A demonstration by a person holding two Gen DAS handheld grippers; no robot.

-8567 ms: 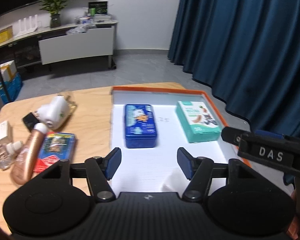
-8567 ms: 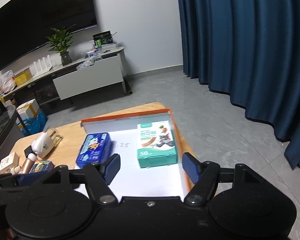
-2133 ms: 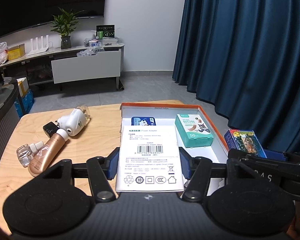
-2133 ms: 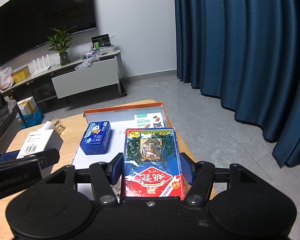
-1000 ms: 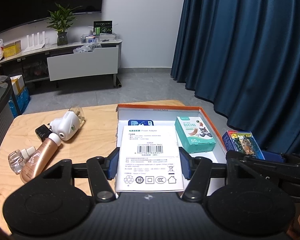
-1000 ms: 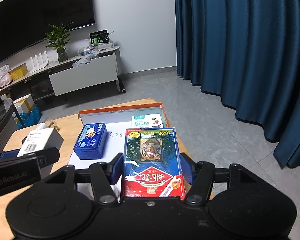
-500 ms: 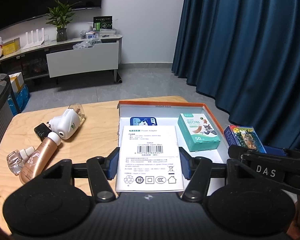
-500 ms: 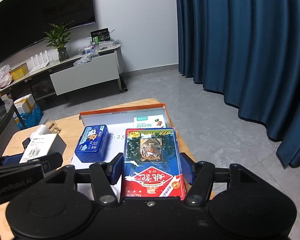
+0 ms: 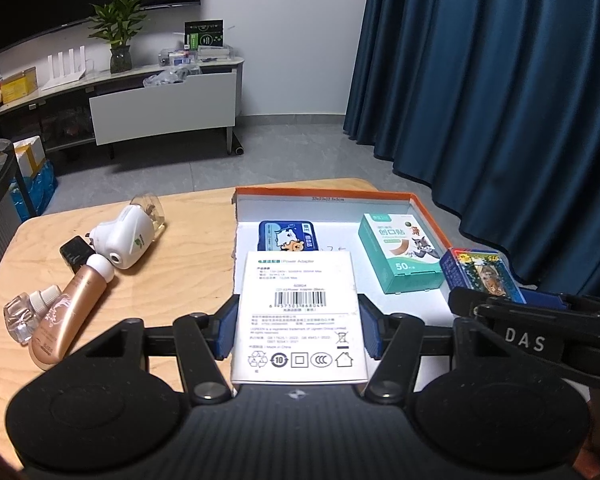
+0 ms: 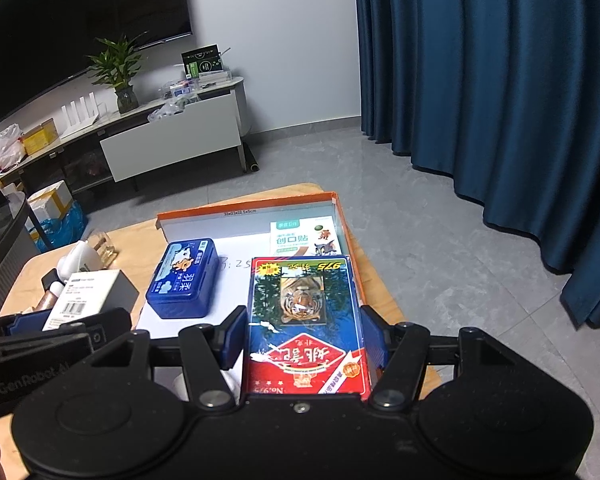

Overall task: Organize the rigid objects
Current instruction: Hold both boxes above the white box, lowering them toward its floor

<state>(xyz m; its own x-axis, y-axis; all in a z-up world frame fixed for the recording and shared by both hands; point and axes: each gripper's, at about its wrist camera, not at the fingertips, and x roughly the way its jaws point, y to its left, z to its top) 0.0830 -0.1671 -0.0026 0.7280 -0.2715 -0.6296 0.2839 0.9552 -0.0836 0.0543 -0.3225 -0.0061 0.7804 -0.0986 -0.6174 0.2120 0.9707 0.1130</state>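
On the surface point(image 9: 188, 240), left of the left tool point(image 9: 298, 330), lie a bottle point(image 9: 66, 312) and a plug point(image 9: 130, 236). That tool is clamped on a white box point(image 9: 300, 312). Ahead, the tray point(image 9: 324, 194) holds a blue tin point(image 9: 288, 236) and a teal box point(image 9: 400, 258). The right tool point(image 10: 304, 340) is clamped on a card box point(image 10: 304, 320).

I see the tin point(image 9: 287, 235) and plaster box point(image 9: 400, 258) inside the tray point(image 9: 324, 192); left of the tray lie the bottle point(image 9: 70, 312) and plug-in diffuser point(image 9: 130, 236).
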